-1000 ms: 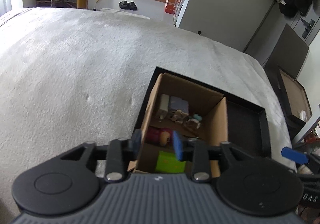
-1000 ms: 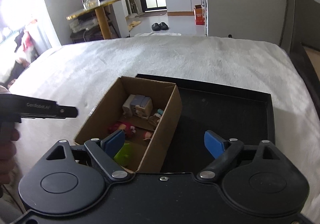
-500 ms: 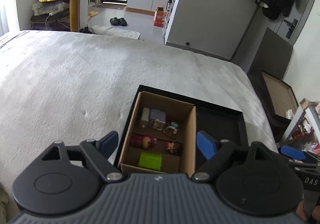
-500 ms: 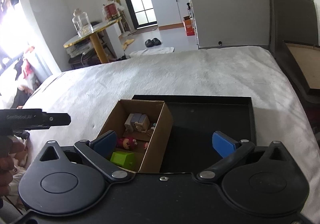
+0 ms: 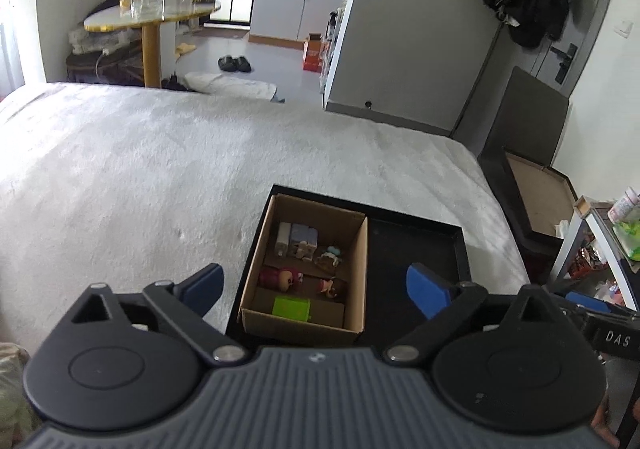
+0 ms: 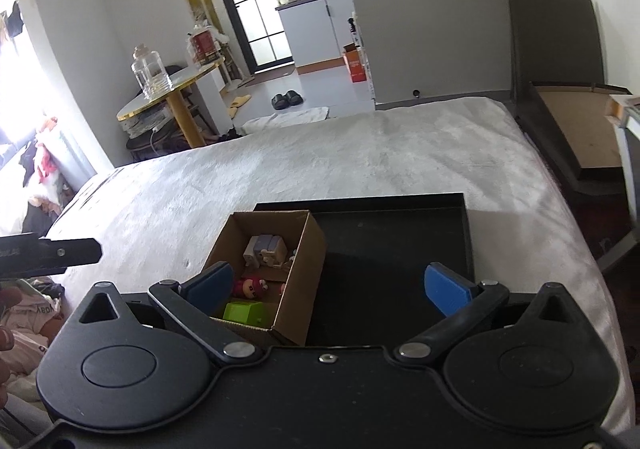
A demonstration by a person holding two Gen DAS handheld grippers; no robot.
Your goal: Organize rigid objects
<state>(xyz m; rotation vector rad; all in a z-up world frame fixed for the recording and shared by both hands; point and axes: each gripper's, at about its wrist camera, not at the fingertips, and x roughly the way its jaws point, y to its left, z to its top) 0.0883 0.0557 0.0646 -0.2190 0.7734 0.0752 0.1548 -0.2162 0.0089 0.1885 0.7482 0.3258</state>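
A cardboard box (image 5: 304, 273) of small toys sits in the left end of a shallow black tray (image 5: 416, 249) on a bed (image 5: 140, 177) covered in a pale plush blanket, seen from above by two handheld grippers. The left gripper (image 5: 314, 287) has just been spreading its blue-padded fingers (image 5: 426, 289), which now stand wide apart with nothing between them; the right gripper (image 6: 328, 285) is likewise fully spread and empty.

Inside the box lie a lime-green block (image 5: 292, 309), a red round-headed figure (image 5: 280, 279), a second small figurine (image 5: 332, 287) beside it, and, at the far end, a pale grey-and-white cube-like toy (image 5: 296, 239) and a teal-topped figure (image 5: 330, 255). All look like hard, light plastic pieces: likely stiff enough to pinch firmly, though the rounded figures could roll or slip out of the pads. The block's flat sides offer the surest hold; the figures would best be taken across the body.

The box walls are thin card and would probably buckle if squeezed. Its near wall hides the floor just behind it, the figurines are too small to identify, and the right gripper's left pad covers part of the contents
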